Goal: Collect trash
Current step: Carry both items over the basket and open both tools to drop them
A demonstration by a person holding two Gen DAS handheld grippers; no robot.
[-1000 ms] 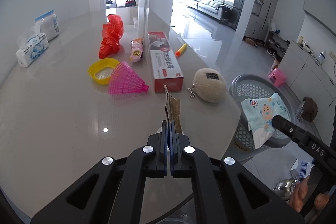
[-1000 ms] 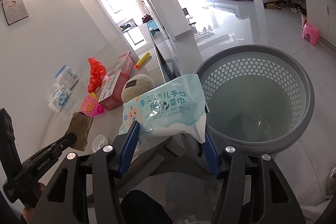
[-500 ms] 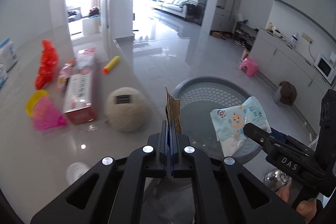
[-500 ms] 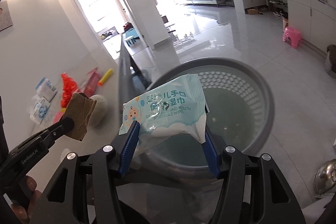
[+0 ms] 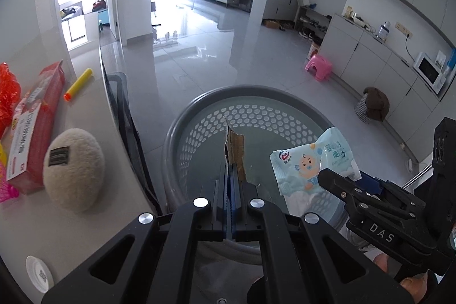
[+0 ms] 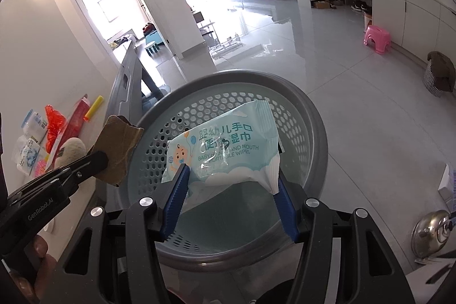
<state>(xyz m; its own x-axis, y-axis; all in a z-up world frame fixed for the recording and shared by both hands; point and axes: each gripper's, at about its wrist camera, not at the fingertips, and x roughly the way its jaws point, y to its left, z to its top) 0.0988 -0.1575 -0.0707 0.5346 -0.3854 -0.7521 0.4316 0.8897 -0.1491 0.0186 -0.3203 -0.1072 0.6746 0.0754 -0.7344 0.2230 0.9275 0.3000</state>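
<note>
A grey perforated basket [image 5: 182, 130] [image 6: 316, 130] stands on the floor beside the table. My left gripper [image 5: 230, 170] is shut on a torn brown cardboard scrap [image 5: 238, 153] [image 6: 116, 150] and holds it above the basket's near-left rim. My right gripper [image 6: 230, 175] is shut on a pale blue baby wipes packet [image 6: 225, 144] [image 5: 310, 164], which hangs over the basket's opening. In the left wrist view the right gripper [image 5: 339, 178] enters from the lower right with the packet. The basket's inside looks bare.
On the white table [image 5: 94, 227] lie a beige plush ball [image 5: 72, 168], a red box [image 5: 34, 121], a yellow and orange foam dart [image 5: 78, 84], red plastic [image 5: 7, 93] and a white lid [image 5: 40, 274]. A pink stool [image 5: 319, 67] and a covered checked bin [image 5: 372, 107] stand on the floor.
Both grippers have swung from over the table to above the basket, each keeping its item. The table's objects slid to the left in both views.
</note>
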